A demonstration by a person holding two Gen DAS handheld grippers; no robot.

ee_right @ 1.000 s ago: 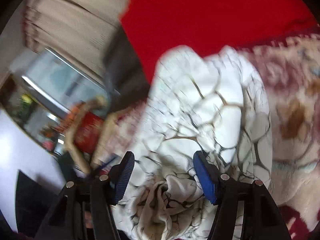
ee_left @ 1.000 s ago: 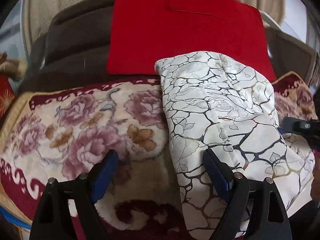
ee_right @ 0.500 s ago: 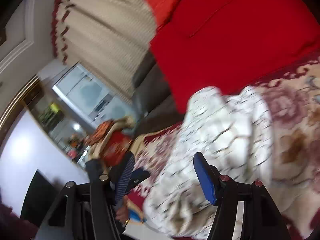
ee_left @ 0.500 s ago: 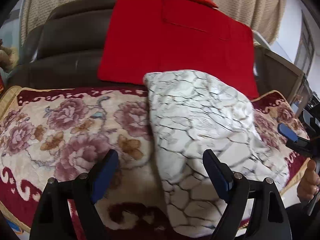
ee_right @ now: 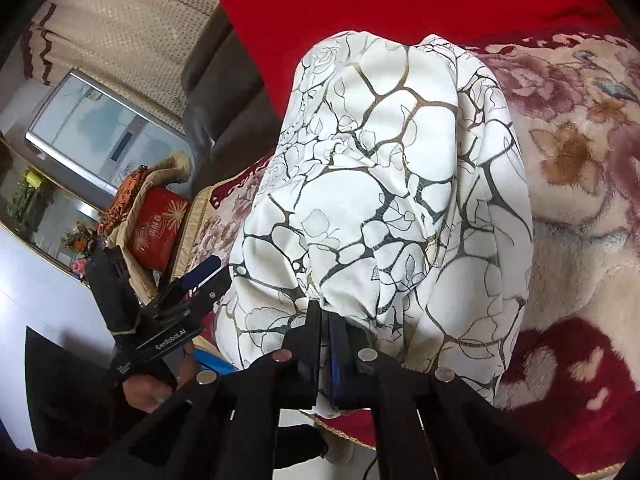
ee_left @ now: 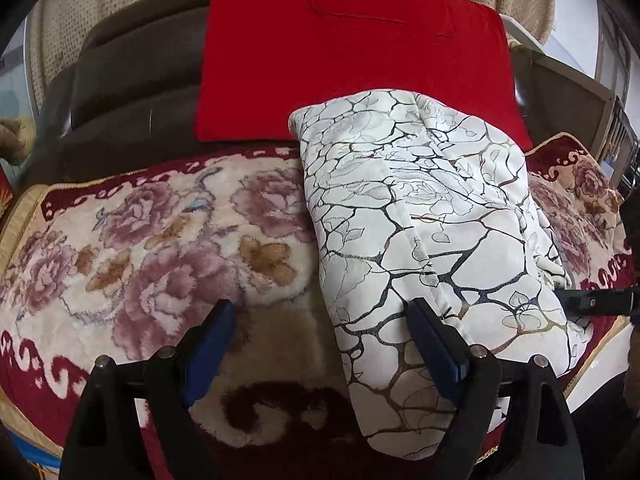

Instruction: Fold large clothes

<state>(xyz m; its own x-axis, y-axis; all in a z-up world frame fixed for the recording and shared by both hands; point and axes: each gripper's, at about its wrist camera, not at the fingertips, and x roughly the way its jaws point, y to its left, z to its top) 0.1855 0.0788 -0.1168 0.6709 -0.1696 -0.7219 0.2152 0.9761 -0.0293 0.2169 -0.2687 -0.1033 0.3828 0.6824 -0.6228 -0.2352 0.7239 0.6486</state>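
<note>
Right claw pinches the garment; left claw waits open

The garment point(ee_left: 424, 216) lies in a long bundle on the floral blanket point(ee_left: 152, 240), its far end against the red cushion point(ee_left: 352, 52). The right claw point(ee_right: 325, 344) is clamped on a small gather at the near edge; so thin a bite could slip, or drag the whole bundle askew. The left claw point(ee_left: 320, 344) gapes wide, holding nothing, one finger over the garment's near end.

Each camera looked forward along its tool, close above the sofa. Both views shared the white garment point(ee_left: 420, 216) point(ee_right: 392, 184) and red cushion point(ee_left: 348, 52) point(ee_right: 420, 4).
</note>
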